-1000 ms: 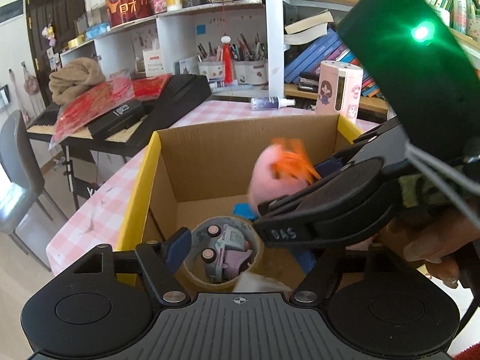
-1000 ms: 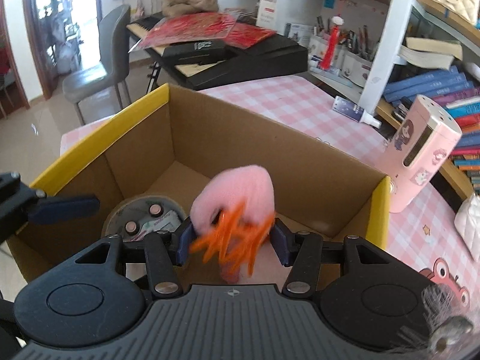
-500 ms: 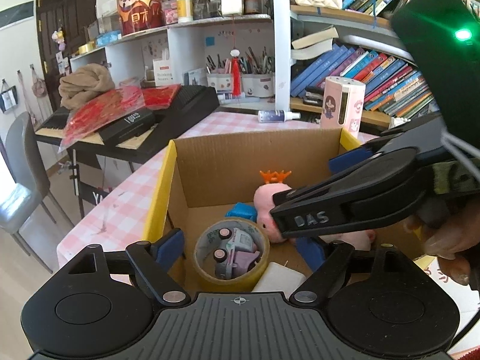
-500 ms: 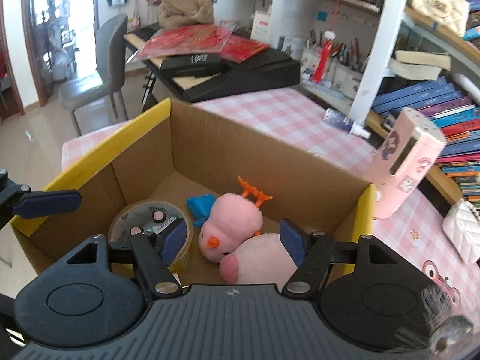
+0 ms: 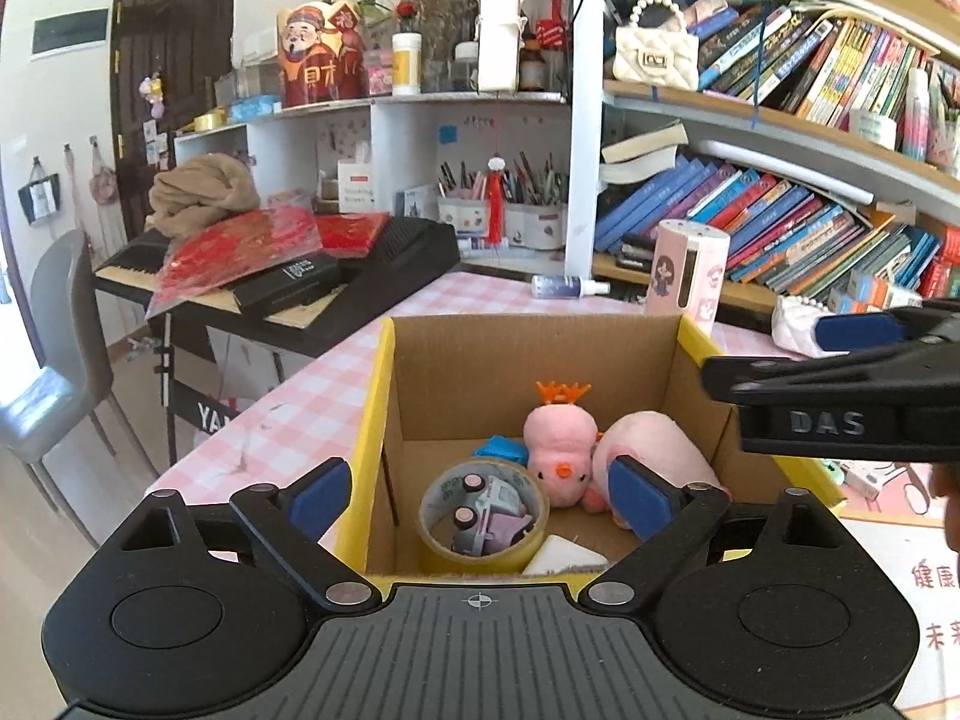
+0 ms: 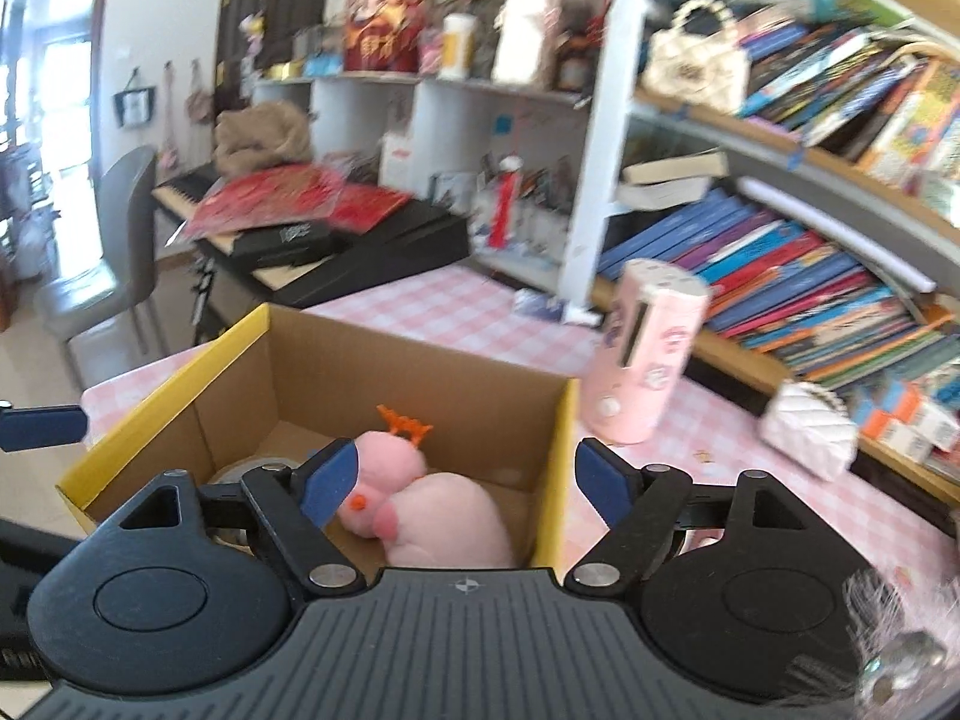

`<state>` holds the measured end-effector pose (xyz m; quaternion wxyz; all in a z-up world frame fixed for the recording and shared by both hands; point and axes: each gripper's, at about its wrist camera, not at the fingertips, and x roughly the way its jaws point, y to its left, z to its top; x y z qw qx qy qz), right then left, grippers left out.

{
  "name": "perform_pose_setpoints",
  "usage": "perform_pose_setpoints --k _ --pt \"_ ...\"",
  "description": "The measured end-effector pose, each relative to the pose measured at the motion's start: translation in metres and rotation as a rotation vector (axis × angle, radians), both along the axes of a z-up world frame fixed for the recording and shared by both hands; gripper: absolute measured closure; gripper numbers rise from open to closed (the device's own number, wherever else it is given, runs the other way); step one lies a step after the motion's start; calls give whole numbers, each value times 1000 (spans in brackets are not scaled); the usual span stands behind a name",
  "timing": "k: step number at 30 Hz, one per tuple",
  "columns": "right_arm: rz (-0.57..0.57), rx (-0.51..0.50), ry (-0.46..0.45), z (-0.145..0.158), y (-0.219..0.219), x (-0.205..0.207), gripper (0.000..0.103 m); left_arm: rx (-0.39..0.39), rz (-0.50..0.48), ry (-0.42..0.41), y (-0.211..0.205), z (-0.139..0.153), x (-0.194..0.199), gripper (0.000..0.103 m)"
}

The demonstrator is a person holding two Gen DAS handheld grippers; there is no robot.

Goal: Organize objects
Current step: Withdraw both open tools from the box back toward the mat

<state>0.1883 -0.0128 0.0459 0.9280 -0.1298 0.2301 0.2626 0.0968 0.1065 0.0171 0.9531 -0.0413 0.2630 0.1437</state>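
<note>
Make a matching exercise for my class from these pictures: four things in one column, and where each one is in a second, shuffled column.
Things:
1. toy car
2. pink chick plush
3. pink cylinder
4. white quilted handbag

Places:
a. on the upper bookshelf
b. inside the tape roll
c. on the table behind the cardboard box
d. in the box, beside the tape roll

Pairs: 1-b, 2-d, 3-c, 4-a
</note>
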Motion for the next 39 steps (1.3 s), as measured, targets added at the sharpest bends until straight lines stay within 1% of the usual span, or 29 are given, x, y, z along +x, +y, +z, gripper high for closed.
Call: perform_pose_setpoints --k 4,9,14,19,21,25,31,39 --pt "-57 5 -23 1 -13 -19 24 1 -14 -10 -2 0 -15 8" --pt "-114 6 -8 -4 -26 -43 23 6 -27 -9 -5 -1 -34 8" --pt "-158 -10 20 -16 -32 -74 22 12 -37 20 -8 -7 -55 8" --pt "-185 -42 59 -32 -34 -105 19 26 -43 55 -12 -12 -76 7" --pt "-190 -59 82 -39 -34 -117 18 34 -42 65 -14 -15 -83 6" --pt "-201 -72 107 -47 -34 -136 17 38 -56 85 -17 -19 -97 4" --pt "-212 -79 135 -55 -37 -155 15 45 -86 117 -21 -25 -113 4" --pt "-254 -74 171 -63 -47 -175 13 44 -129 155 -29 -32 -125 4"
